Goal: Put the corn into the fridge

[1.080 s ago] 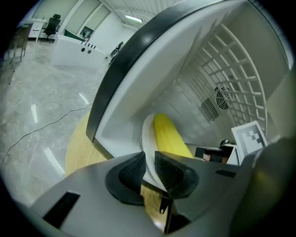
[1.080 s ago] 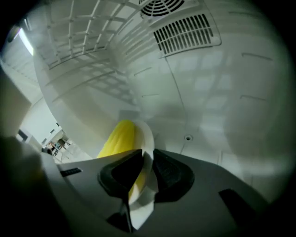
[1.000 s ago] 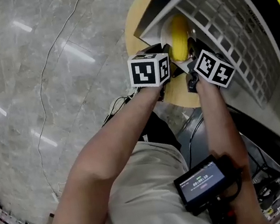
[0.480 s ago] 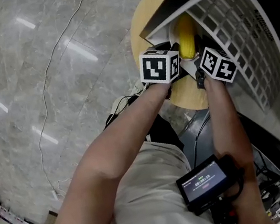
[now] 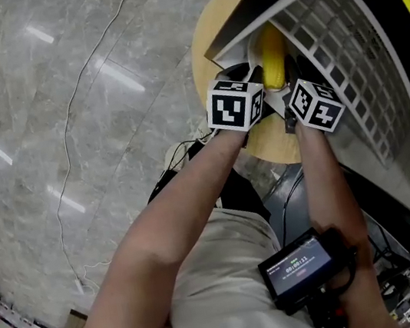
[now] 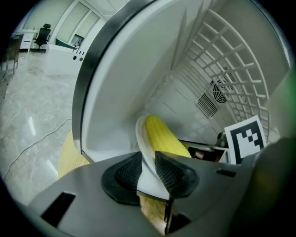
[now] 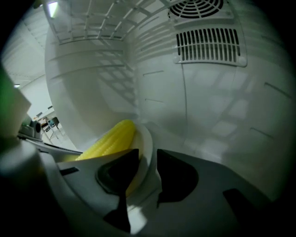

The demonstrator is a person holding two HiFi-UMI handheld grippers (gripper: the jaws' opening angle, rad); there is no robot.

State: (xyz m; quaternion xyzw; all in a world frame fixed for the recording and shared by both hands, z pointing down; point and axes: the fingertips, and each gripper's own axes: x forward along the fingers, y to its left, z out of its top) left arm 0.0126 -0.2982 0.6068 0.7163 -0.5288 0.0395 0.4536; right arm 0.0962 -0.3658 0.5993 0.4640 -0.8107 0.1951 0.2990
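Now corn (image 5: 272, 54) on plate (image 6: 141, 139) is being released inside fridge (image 5: 338, 28).
R hand-held gripper (image 7: 148, 162): jaws opening, plate rim loose betw. them; L hand-held gripper (image 6: 148, 169) is clamped on rim. Placement judged nearly done.

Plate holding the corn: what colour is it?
White. The left gripper view shows it best, with the plate curving alongside the yellow corn.
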